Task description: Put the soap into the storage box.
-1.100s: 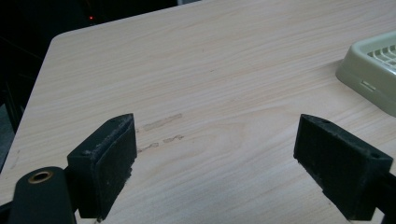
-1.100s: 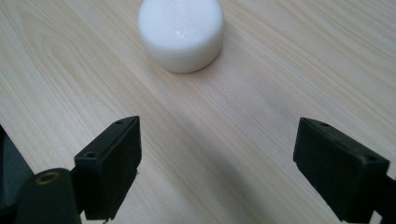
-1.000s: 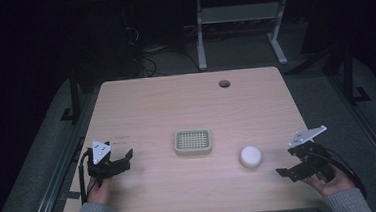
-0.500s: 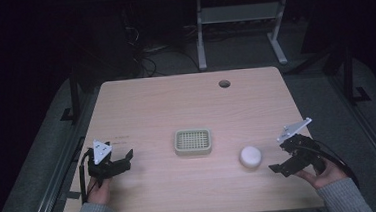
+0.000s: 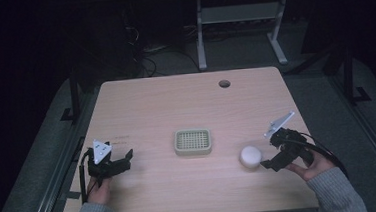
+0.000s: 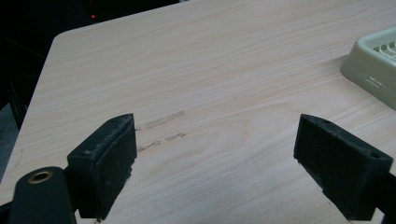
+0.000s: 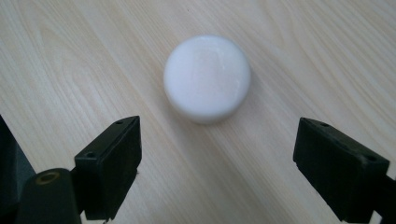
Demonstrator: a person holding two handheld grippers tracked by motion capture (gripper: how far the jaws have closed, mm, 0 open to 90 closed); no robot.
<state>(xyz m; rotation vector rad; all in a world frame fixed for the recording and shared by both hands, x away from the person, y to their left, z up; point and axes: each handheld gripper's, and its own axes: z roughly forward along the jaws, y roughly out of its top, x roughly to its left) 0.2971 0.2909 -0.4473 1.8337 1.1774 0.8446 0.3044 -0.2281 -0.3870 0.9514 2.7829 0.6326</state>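
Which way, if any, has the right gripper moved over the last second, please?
Yes. In the high view the right gripper has moved left across the table, closing on the white puck, which has stayed put; its jaws are open.

Smooth matt white soap, pale wood-grain table, ridged plastic dish

High view: fixed above the near edge, facing forward and down, far enough to take in the whole table and dark floor beyond. Left gripper view: low and close over the tabletop, looking along wide-set jaws across bare wood to the tray at far right; tray shared with the high view. Right gripper view: very near, tilted steeply down at the puck; same puck seen from above.
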